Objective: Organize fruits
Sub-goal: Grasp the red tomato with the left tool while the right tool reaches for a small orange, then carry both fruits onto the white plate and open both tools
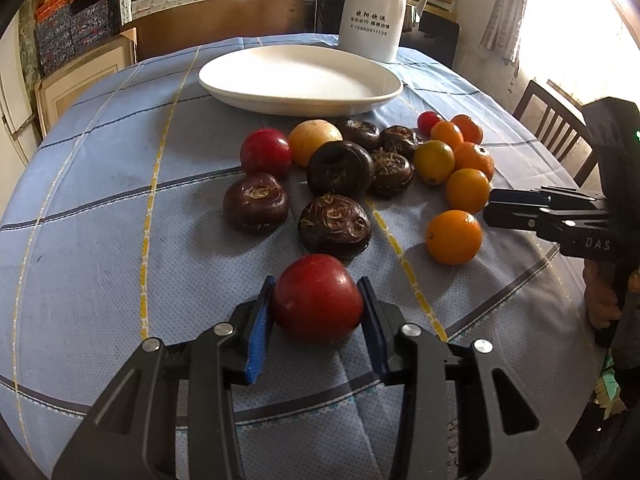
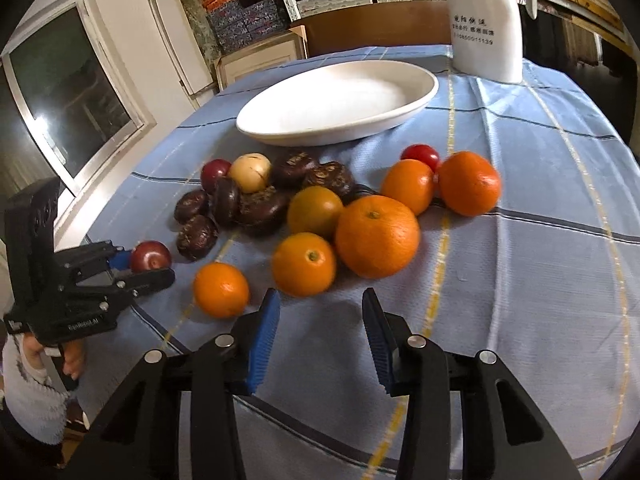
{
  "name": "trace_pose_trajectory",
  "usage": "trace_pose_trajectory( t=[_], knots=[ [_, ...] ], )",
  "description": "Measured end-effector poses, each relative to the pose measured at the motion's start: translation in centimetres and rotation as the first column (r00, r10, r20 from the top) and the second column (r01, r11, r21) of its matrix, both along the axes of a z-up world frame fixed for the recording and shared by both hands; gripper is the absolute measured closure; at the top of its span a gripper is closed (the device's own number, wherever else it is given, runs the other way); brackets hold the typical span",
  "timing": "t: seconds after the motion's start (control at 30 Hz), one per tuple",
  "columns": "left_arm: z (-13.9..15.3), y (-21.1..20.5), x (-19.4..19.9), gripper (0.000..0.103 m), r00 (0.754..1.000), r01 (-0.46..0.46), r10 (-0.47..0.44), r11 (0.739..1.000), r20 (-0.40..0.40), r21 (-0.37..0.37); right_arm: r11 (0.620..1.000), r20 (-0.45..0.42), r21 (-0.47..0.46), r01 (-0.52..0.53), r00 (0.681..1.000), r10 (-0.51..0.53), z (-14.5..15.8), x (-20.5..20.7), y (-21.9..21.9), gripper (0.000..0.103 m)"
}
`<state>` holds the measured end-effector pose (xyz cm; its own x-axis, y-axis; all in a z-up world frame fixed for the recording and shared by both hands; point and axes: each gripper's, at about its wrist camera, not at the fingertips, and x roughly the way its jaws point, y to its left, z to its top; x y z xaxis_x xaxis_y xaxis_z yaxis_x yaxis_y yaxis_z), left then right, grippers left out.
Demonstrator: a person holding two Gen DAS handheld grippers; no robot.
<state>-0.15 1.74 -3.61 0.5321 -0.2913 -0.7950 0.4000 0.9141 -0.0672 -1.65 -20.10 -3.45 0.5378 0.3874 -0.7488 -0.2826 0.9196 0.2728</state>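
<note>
My left gripper is shut on a red fruit resting low over the blue checked tablecloth; it also shows in the right wrist view. Beyond it lie several dark brown water chestnuts, another red fruit, a yellow-orange fruit and several oranges. A white oval plate stands empty at the back. My right gripper is open and empty, just short of the nearest oranges. It shows at the right edge of the left wrist view.
A white thermos jug stands behind the plate. A small red tomato sits behind the oranges. A wooden chair is at the table's right side. Shelves and boxes fill the background.
</note>
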Motion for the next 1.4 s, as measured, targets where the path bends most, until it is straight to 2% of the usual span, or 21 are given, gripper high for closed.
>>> trace_pose_trajectory(
  t=[0.17, 0.2, 0.37, 0.57, 0.67, 0.73, 0.87, 1.07, 1.2, 1.27, 1.37, 1.4],
  knots=[
    [0.0, -0.2, 0.0, 0.063, 1.0, 0.001, -0.002, 1.0, 0.005, 0.017, 0.999, -0.03, 0.05, -0.003, 1.0, 0.004, -0.4, 1.7, 1.0, 0.061],
    [0.0, -0.2, 0.0, 0.063, 1.0, 0.002, -0.002, 1.0, 0.005, 0.015, 0.999, -0.03, 0.037, -0.002, 1.0, 0.003, -0.5, 1.8, 1.2, 0.067],
    [0.5, -0.4, 0.0, 0.064, 1.0, 0.022, -0.023, 0.998, -0.013, -0.058, 0.998, -0.019, 0.054, -0.039, 0.999, 0.04, -0.1, 0.9, 1.3, 0.067],
    [4.7, -1.4, 1.9, 0.064, 0.997, 0.025, -0.018, 0.997, 0.08, -0.077, 0.993, 0.102, 0.114, -0.019, 0.995, 0.007, 4.7, 1.2, -0.1, 0.067],
    [7.1, -2.3, 4.9, 0.064, 0.993, 0.011, 0.001, 0.995, 0.122, -0.099, 0.993, 0.142, 0.121, 0.019, 0.989, -0.036, 6.9, 4.2, -0.2, 0.067],
    [8.0, -3.1, 8.0, 0.064, 0.99, -0.014, 0.028, 0.995, 0.137, -0.103, 0.991, 0.133, 0.13, 0.034, 0.99, -0.051, 7.4, 7.1, 0.1, 0.067],
    [6.9, -3.9, 12.7, 0.064, 0.992, -0.061, 0.072, 0.993, 0.106, -0.097, 0.988, 0.073, 0.128, 0.089, 0.992, -0.099, 5.8, 12.5, 0.6, 0.067],
    [4.0, -3.9, 16.7, 0.063, 0.994, -0.093, 0.098, 0.99, 0.048, -0.106, 0.989, 0.033, 0.102, 0.105, 0.994, -0.108, 3.3, 15.3, 1.1, 0.065],
    [3.6, -3.9, 16.7, 0.058, 0.995, -0.081, 0.087, 0.992, 0.058, -0.092, 0.989, 0.056, 0.1, 0.109, 0.992, -0.115, 3.1, 15.3, 0.8, 0.057],
    [3.9, -3.6, 16.2, 0.047, 0.993, -0.081, 0.088, 0.992, 0.072, -0.098, 0.986, 0.068, 0.121, 0.111, 0.99, -0.12, 3.3, 15.0, 0.5, 0.056],
    [4.4, -2.8, 15.3, 0.041, 0.99, -0.087, 0.097, 0.991, 0.106, -0.099, 0.984, 0.101, 0.133, 0.121, 0.986, -0.134, 3.8, 14.1, -0.1, 0.054],
    [4.6, -2.3, 14.9, 0.04, 0.987, -0.098, 0.11, 0.99, 0.115, -0.104, 0.983, 0.108, 0.133, 0.128, 0.984, -0.143, 3.9, 13.8, -0.2, 0.048]
  ],
)
